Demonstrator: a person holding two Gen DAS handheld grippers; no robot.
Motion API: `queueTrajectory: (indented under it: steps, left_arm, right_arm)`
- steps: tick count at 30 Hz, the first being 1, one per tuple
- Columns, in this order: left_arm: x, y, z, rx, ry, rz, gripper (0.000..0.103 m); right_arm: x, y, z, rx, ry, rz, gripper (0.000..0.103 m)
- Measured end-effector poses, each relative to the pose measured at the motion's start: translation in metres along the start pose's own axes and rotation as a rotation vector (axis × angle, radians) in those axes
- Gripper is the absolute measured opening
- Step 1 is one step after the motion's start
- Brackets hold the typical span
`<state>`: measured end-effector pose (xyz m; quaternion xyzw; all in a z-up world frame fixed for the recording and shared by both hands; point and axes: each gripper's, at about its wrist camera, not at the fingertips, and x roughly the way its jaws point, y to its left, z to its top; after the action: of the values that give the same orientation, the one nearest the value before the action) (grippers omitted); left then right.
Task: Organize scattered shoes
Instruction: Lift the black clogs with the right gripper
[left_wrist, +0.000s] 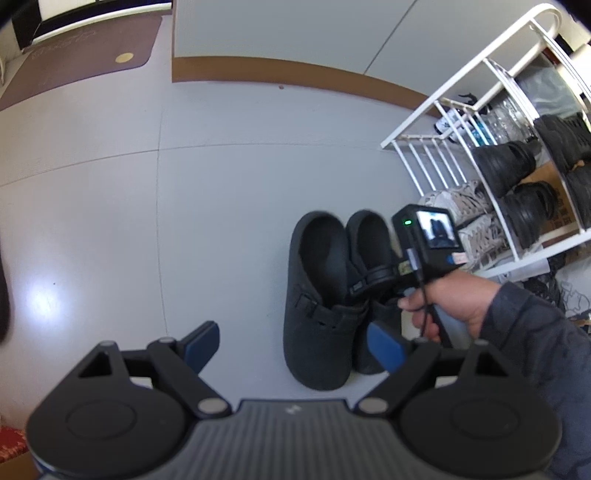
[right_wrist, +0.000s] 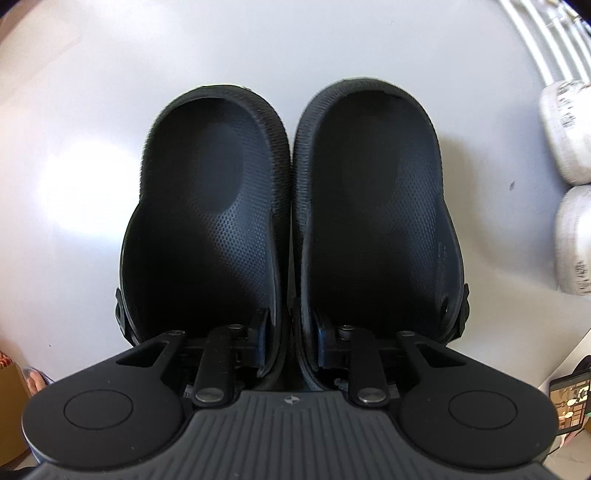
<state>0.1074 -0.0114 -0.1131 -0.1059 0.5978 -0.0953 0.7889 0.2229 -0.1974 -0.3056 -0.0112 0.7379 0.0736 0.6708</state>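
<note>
A pair of black clogs stands side by side on the pale floor, the left clog (right_wrist: 207, 206) touching the right clog (right_wrist: 376, 206). My right gripper (right_wrist: 291, 339) points down over them. One finger sits inside each clog, and the two inner walls are pinched together between the pads. In the left wrist view the same clogs (left_wrist: 317, 295) stand by the rack, with a hand (left_wrist: 454, 302) holding the right gripper's handle above them. My left gripper (left_wrist: 293, 345) hangs open over the floor on the near side of the clogs, holding nothing.
A white shoe rack (left_wrist: 461, 85) stands to the right, with black shoes (left_wrist: 506, 162) and a cardboard box (left_wrist: 554, 192) on its shelves. Beige sneakers (left_wrist: 461, 201) sit at its lower front, also seen as sneakers (right_wrist: 565, 136). A brown mat (left_wrist: 81, 55) lies far left, a brown baseboard (left_wrist: 295, 74) behind.
</note>
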Motion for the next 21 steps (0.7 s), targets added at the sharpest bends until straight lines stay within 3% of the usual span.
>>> queueTrajectory:
  steps: [10,21]
  left_arm:
    - [-0.014,-0.006,-0.005,0.011,-0.038,0.001,0.089]
    - [-0.043,-0.029,-0.014,0.049,-0.115,-0.059,0.089]
  right_arm:
    - [-0.084,0.002,-0.031,0.03,-0.233,-0.024,0.026]
    - [-0.178,0.018,-0.058,0.096,-0.397,-0.031,0.026]
